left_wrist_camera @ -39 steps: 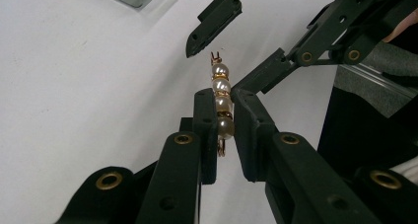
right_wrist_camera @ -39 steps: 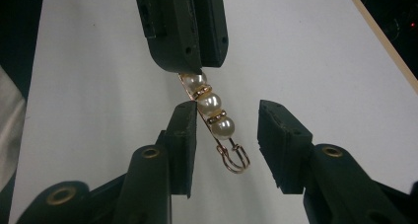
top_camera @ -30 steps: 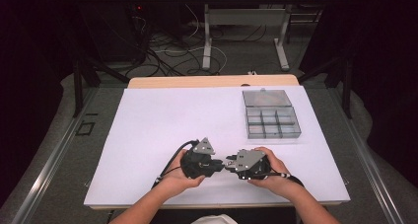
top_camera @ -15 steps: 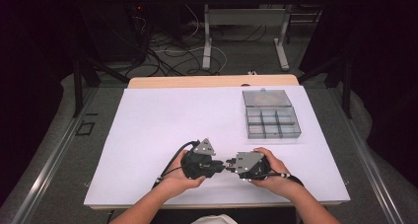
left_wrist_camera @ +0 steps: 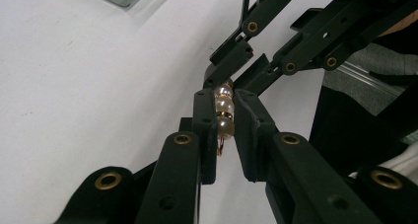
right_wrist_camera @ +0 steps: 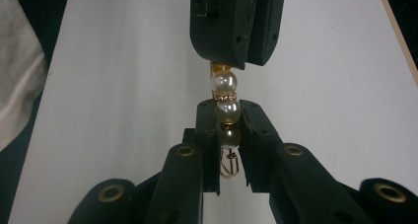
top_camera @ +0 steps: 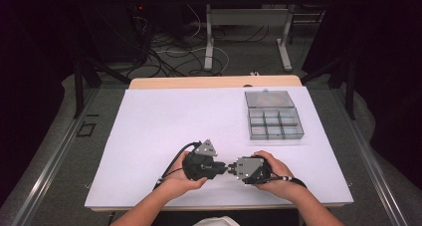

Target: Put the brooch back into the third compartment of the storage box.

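Note:
A short string of three pearls with gold spacers and a wire hook is held between both grippers, low over the white table near its front edge. My left gripper is shut on one end of the pearls. My right gripper faces it tip to tip and is shut on the other end. Its jaws have just been closing with the pearls between them. In the high view the left gripper and the right gripper meet nose to nose, each in one hand.
A clear plastic compartment box with its lid open sits at the back right of the table. Behind the table, cables lie on the floor around another table's legs.

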`<state>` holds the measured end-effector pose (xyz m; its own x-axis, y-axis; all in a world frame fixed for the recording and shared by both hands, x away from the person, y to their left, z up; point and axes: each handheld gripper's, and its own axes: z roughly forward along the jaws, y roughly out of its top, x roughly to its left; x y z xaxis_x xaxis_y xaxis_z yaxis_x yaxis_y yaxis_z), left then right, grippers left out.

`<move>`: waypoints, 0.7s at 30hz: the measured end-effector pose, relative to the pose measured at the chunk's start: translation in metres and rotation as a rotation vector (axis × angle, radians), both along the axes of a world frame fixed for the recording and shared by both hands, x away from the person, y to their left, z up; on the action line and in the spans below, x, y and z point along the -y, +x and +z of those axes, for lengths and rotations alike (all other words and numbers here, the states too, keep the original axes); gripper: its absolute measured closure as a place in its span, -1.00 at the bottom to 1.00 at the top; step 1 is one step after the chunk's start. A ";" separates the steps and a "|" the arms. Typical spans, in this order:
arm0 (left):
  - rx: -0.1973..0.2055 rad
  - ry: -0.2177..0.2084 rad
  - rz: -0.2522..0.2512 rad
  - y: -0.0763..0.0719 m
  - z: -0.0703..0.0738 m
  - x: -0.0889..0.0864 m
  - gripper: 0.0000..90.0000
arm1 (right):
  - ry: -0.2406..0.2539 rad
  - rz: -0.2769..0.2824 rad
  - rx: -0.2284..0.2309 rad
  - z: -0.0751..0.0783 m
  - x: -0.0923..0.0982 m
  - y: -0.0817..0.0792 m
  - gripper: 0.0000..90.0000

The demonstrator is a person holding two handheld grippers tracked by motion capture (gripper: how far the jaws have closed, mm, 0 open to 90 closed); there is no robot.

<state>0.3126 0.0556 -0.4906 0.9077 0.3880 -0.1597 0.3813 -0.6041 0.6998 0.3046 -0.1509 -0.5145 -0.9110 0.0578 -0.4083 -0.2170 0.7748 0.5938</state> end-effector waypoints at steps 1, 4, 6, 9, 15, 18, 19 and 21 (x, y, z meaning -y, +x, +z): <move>0.010 -0.007 0.012 0.000 -0.001 0.001 0.78 | -0.002 0.005 0.004 0.000 0.000 0.000 0.78; 0.003 -0.009 0.012 0.000 0.000 0.000 0.77 | -0.004 0.007 -0.004 -0.001 0.000 0.000 0.78; 0.006 -0.013 0.018 0.001 0.000 0.000 0.76 | -0.004 0.005 -0.008 -0.001 0.000 0.000 0.78; -0.007 -0.040 0.041 0.001 -0.001 0.000 0.71 | -0.002 -0.003 -0.018 -0.002 0.000 0.001 0.78; 0.012 -0.055 0.065 0.001 -0.001 -0.002 0.64 | 0.007 -0.019 -0.054 -0.007 -0.001 0.001 0.78; -0.007 -0.049 0.062 0.002 0.000 -0.005 0.61 | 0.014 -0.028 -0.060 -0.008 0.000 0.002 0.78; -0.007 -0.050 0.063 0.002 0.000 -0.005 0.60 | 0.016 -0.036 -0.063 -0.008 0.000 0.002 0.78; 0.003 -0.056 0.073 0.002 -0.001 -0.005 0.59 | 0.023 -0.044 -0.071 -0.008 0.000 0.002 0.78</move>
